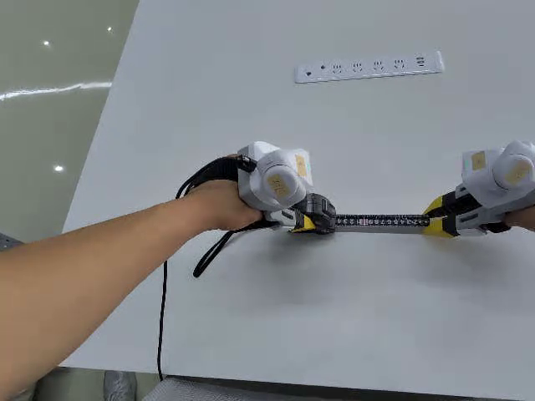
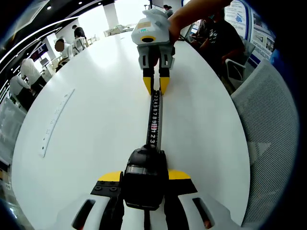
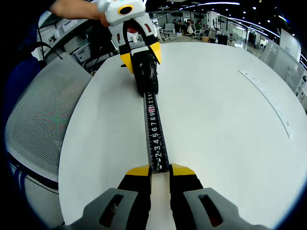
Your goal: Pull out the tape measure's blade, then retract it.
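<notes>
The black tape measure case (image 1: 318,215) rests on the white table, held between the yellow tips of my left gripper (image 1: 303,221), which is shut on it. In the left gripper view the case (image 2: 146,177) sits between the jaws low in the picture. Its dark numbered blade (image 1: 382,221) runs right across the table to my right gripper (image 1: 436,220), shut on the blade's end. The right gripper view has the blade (image 3: 154,136) leading from my right gripper (image 3: 159,169) up to the case (image 3: 146,72). My right gripper (image 2: 156,85) also appears far up the left gripper view.
A white power strip (image 1: 369,67) lies at the far side of the table. A black cable (image 1: 163,292) trails off the near edge by the forearm. Mesh chairs (image 2: 271,139) stand beside the table, and people sit further back.
</notes>
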`<state>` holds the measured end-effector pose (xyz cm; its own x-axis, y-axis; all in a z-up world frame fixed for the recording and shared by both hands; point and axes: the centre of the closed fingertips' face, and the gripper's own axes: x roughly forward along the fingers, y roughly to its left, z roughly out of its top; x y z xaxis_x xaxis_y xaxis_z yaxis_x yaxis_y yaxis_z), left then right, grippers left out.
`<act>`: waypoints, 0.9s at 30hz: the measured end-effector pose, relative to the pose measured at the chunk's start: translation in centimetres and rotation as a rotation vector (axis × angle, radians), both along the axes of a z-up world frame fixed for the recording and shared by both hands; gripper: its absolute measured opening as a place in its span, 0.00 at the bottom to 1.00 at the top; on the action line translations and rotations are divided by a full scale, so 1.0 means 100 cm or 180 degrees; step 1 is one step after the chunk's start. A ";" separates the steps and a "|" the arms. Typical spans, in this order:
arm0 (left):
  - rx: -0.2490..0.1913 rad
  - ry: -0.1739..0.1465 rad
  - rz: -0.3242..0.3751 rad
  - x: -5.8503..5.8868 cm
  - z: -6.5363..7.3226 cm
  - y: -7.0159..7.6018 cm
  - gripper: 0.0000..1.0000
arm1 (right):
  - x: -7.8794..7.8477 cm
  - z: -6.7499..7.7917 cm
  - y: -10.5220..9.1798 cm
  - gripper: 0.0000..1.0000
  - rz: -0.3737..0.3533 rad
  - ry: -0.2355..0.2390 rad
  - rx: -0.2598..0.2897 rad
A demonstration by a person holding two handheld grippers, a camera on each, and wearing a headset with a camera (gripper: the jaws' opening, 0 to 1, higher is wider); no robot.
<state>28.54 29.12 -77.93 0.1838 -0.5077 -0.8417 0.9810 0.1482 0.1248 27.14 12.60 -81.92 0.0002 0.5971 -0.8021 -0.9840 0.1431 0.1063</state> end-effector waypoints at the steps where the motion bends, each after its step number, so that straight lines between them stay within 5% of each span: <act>1: 0.0002 -0.0002 -0.0003 0.000 0.000 0.000 0.28 | 0.000 0.000 -0.002 0.09 -0.0001 0.0011 -0.0012; 27: 0.0006 -0.0006 -0.0005 0.000 0.000 0.000 0.28 | 0.006 0.000 -0.036 0.09 -0.0097 0.0032 -0.0141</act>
